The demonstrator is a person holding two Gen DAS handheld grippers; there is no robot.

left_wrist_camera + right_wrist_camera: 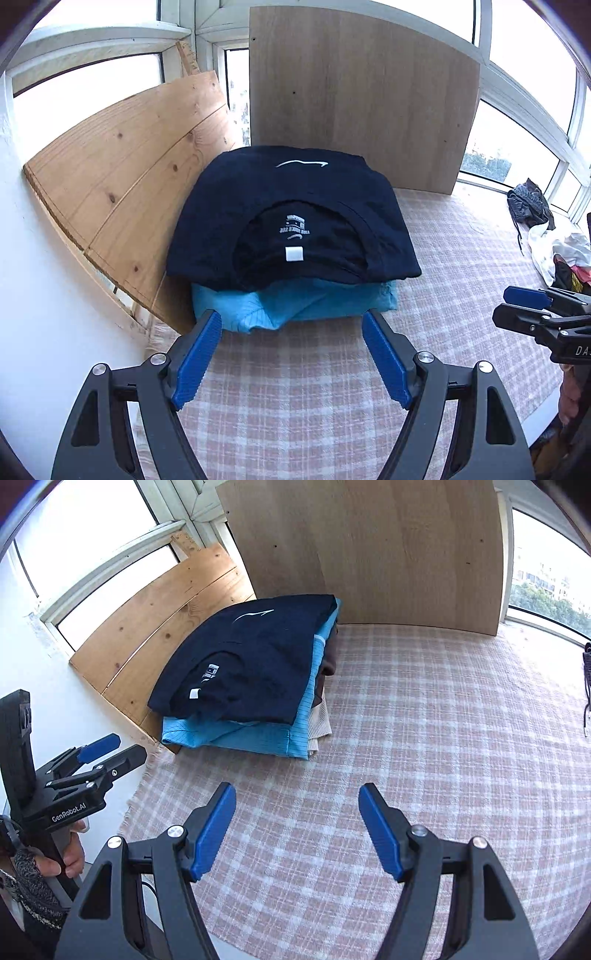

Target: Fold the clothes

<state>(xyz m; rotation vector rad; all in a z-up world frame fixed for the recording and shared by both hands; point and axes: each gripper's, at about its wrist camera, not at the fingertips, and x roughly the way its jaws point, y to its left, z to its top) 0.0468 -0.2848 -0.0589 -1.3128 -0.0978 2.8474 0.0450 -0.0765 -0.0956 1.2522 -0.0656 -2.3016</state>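
Navy folded shirt (291, 210) tops the light-blue one (295, 306) on my checked bench (295, 369); left gripper (291, 354) and right gripper (297, 830) both released, holding nothing.

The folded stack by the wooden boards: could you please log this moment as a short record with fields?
surface: pink checked cloth
stack top: navy T-shirt, folded, collar label facing up
stack below: light blue garment, then beige and dark brown layers at the right edge
stack position: against the pine board, in front of the grey-brown panel
unfolded pile: loose clothes at far right
left claw: open, empty, just short of the stack
right claw: open, empty, over bare cloth
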